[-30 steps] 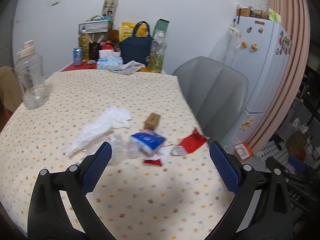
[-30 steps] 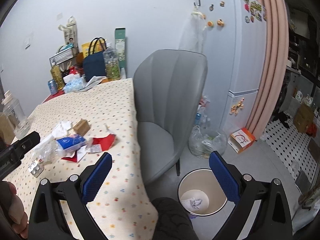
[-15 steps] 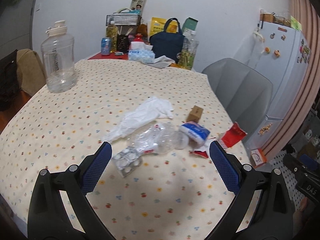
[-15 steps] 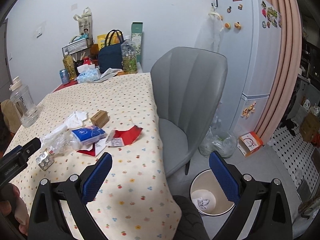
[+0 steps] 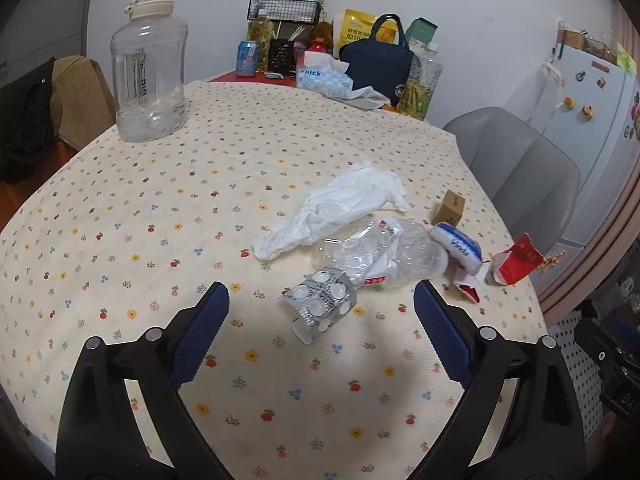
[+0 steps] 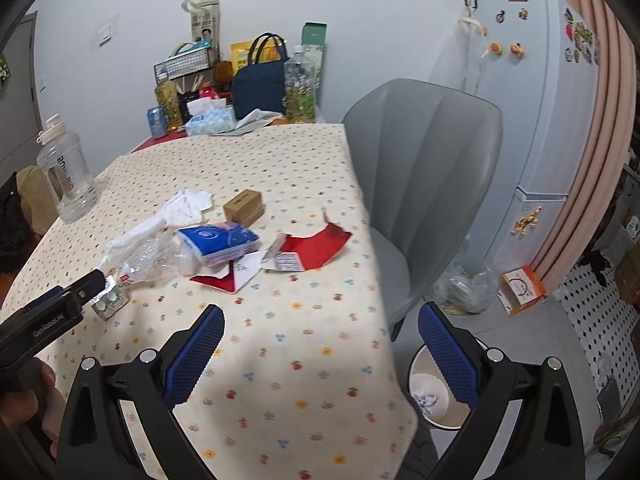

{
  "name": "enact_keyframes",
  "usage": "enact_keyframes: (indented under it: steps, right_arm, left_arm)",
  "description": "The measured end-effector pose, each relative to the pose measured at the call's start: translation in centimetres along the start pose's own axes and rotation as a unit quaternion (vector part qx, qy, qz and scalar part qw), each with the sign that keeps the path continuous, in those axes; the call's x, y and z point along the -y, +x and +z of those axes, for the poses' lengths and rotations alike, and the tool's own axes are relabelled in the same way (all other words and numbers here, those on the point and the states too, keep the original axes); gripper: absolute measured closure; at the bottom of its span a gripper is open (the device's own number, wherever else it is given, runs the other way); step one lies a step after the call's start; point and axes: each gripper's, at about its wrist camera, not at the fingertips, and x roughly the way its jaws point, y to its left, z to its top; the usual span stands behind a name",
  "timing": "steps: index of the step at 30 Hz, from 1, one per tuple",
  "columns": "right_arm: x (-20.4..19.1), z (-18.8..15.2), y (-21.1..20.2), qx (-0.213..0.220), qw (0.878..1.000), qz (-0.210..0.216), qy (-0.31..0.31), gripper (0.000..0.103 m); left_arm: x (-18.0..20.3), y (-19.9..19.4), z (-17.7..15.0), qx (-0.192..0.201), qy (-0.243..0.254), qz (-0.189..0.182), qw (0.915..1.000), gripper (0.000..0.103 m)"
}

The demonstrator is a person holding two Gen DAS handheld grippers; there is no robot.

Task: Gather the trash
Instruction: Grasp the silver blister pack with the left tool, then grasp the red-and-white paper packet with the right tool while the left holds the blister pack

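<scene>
Litter cluster, mid-table on the floral tablecloth: blister pack nearest, touching a crushed clear bottle; white tissue, blue tissue packet, small brown box, torn red wrapper beyond. Left gripper: spread wide, empty, framing the blister pack, likely first pick. Right gripper: wide, empty, above the table edge. Bin on the floor beside the grey chair, within dropping reach.

Both wrist views overlook table, shared litter
</scene>
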Motion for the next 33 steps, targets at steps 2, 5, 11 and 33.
enact_keyframes:
  steps: [2,5,11,33]
  right_arm:
    - [-0.5,0.0,0.3,-0.002,1.000,0.004,-0.005,0.008]
    - [-1.1,0.0,1.0,-0.006,1.000,0.009,-0.011,0.008]
    - [-1.8,-0.1,2.1,-0.019,1.000,0.015,-0.015,0.008]
    - [-7.8,1.4,6.2,-0.043,0.994,0.067,-0.070,0.026]
  left_arm:
    - [-0.2,0.6,0.0,-0.006,-0.001,0.003,1.0000,0.014]
    - [-0.2,1.5,-0.2,-0.018,-0.001,0.007,0.9998,0.021]
    - [-0.5,2.9,-0.5,-0.043,-0.010,0.002,0.9990,0.038]
    - [-4.0,1.8,1.6,-0.008,-0.035,0.045,0.9983,0.078]
